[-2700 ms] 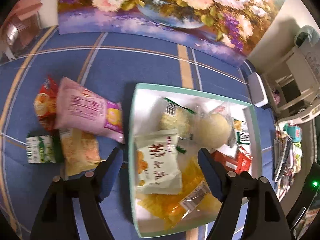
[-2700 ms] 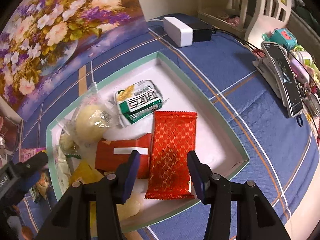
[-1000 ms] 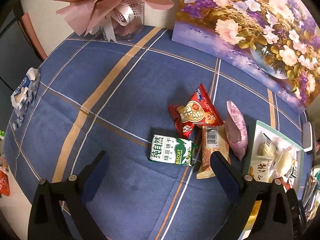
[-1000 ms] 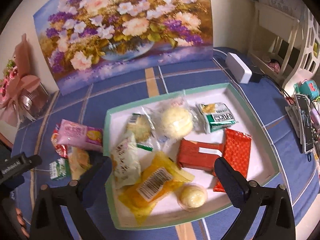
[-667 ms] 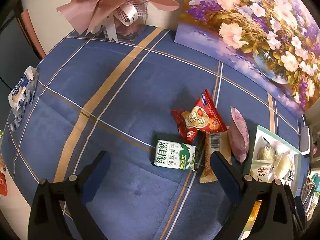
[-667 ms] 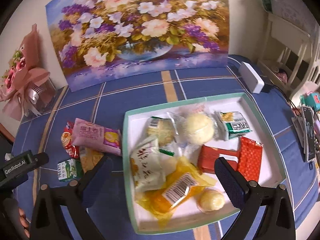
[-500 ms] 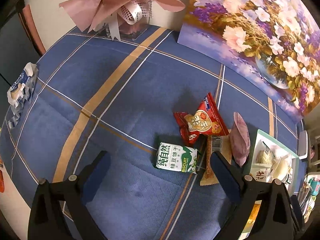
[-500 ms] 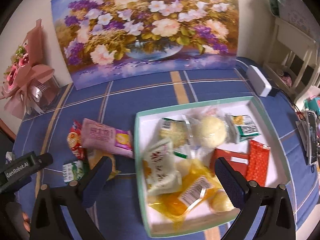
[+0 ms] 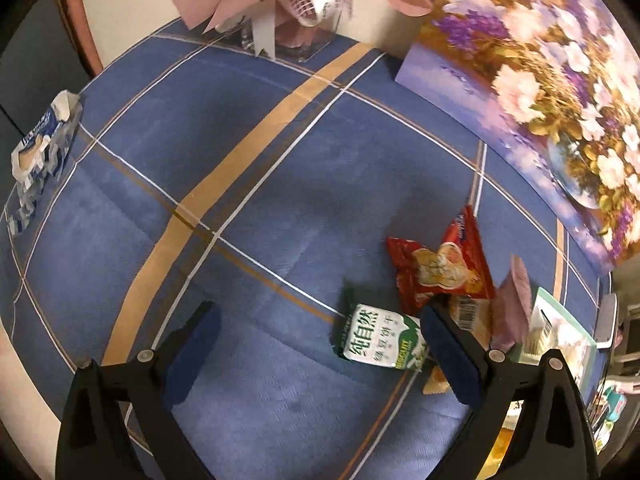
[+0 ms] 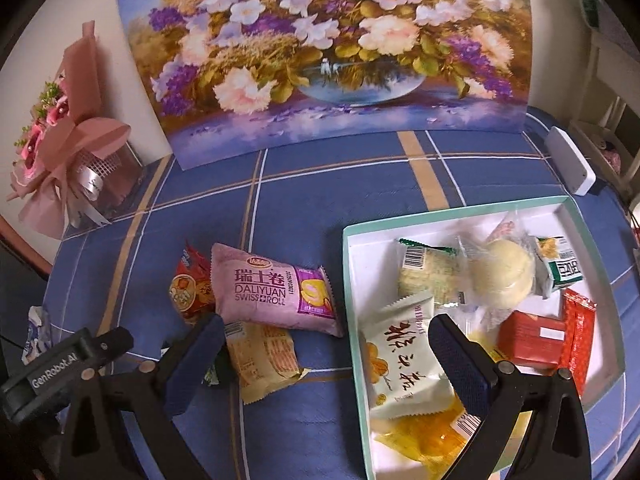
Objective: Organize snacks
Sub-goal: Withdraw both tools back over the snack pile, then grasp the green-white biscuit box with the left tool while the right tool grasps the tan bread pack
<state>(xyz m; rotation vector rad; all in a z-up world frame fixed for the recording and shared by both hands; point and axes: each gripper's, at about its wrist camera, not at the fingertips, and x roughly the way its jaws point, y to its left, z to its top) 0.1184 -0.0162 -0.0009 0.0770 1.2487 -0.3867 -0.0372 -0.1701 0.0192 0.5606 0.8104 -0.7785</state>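
Observation:
Loose on the blue checked cloth lie a green and white biscuit pack (image 9: 380, 338), a red snack bag (image 9: 440, 268), a pink Swiss roll pack (image 10: 272, 292) and an orange cracker pack (image 10: 264, 356). My left gripper (image 9: 320, 352) hangs open above the cloth, with the biscuit pack just inside its right finger. My right gripper (image 10: 328, 344) is open too, hovering between the loose snacks and the white tray (image 10: 348, 280). The tray holds several packs, among them a white pastry pack (image 10: 404, 356), a yellow bun (image 10: 500, 276) and a red box (image 10: 532, 336).
A flower painting (image 10: 328, 48) leans on the wall behind. A pink bouquet (image 10: 60, 140) stands at the back left. A white box (image 10: 568, 164) lies beyond the tray. A crumpled blue and white wrapper (image 9: 40, 148) sits at the cloth's left edge.
Both grippers have lifted away from the tray and swung left, with wider jaws than before. The left view now centres on the loose snacks; the right shows snacks and tray together.

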